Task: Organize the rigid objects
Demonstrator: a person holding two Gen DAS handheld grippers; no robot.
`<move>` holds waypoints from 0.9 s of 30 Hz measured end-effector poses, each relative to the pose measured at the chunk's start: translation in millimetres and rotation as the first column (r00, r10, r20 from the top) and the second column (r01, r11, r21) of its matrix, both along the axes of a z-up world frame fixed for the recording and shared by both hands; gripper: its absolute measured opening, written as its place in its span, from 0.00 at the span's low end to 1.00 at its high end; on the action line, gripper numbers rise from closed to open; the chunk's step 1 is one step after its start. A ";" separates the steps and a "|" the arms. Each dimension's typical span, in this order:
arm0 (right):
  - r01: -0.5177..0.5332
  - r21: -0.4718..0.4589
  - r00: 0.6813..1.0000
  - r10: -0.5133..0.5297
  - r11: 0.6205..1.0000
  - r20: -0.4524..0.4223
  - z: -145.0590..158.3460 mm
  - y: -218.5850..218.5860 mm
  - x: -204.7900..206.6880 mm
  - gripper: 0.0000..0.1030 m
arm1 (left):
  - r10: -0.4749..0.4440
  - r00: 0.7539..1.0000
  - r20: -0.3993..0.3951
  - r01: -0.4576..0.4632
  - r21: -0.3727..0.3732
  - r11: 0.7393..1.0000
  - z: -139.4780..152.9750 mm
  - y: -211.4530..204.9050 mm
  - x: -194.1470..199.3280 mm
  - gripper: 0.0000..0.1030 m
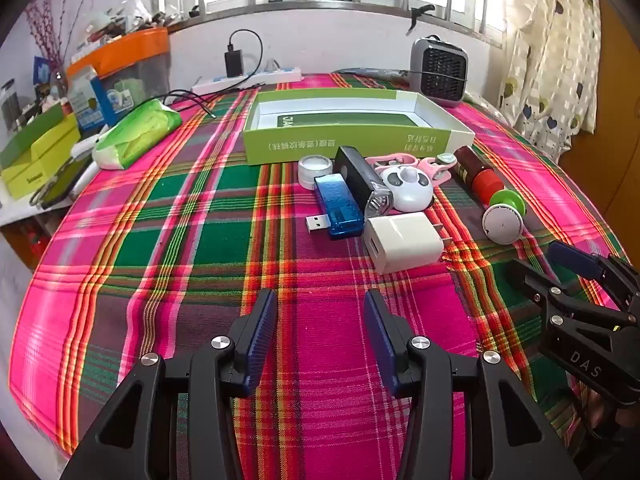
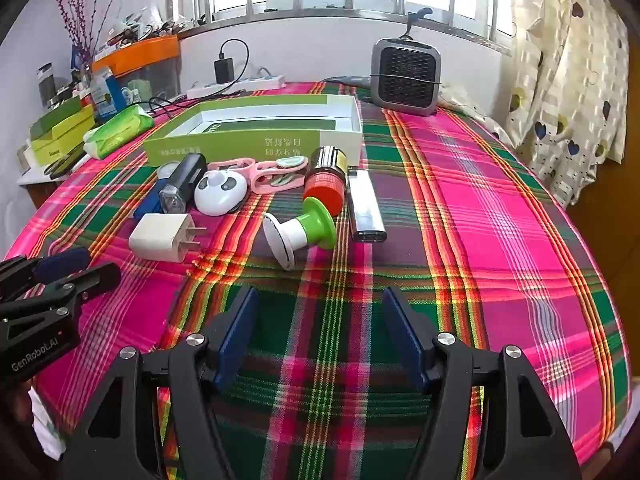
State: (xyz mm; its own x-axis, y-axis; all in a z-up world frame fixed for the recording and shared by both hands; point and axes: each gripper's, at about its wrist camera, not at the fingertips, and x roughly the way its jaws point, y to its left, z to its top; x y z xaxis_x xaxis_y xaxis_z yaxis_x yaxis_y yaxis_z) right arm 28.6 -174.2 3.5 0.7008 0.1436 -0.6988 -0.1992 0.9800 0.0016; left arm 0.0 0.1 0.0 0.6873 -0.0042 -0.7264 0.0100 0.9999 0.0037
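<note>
Both of your grippers, the left gripper [image 1: 320,332] and the right gripper [image 2: 320,332], are hovering with jaws spread wide and holding nothing over the near part of the plaid tablecloth [image 1: 160,240], while the small objects are lying clustered just near of the green box [image 1: 352,140]. You are likely facing light, stiff, smooth plastic, so the white charger [image 1: 404,242] (nearest the left gripper) is probably asking for a pinch across its flat sides, clear of the prongs.
</note>
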 end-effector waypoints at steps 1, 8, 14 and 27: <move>0.000 -0.003 1.000 0.000 1.000 0.001 0.0 0.3 -0.1 0.63 | 0.000 1.000 0.000 0.000 0.001 1.000 0.0 -0.1 0.0 0.43; 0.001 0.000 1.000 -0.001 1.000 0.004 -0.2 0.1 -0.4 0.63 | 0.001 1.000 -0.001 -0.001 0.001 1.000 0.5 0.6 1.5 0.43; 0.001 0.000 1.000 -0.001 1.000 0.004 -0.3 0.3 -0.5 0.63 | 0.000 1.000 0.001 0.000 0.002 1.000 0.1 -0.3 0.0 0.43; 0.001 0.000 1.000 -0.001 1.000 0.006 -0.2 0.4 -0.6 0.63 | -0.001 1.000 0.001 0.001 0.002 1.000 0.0 0.0 0.0 0.43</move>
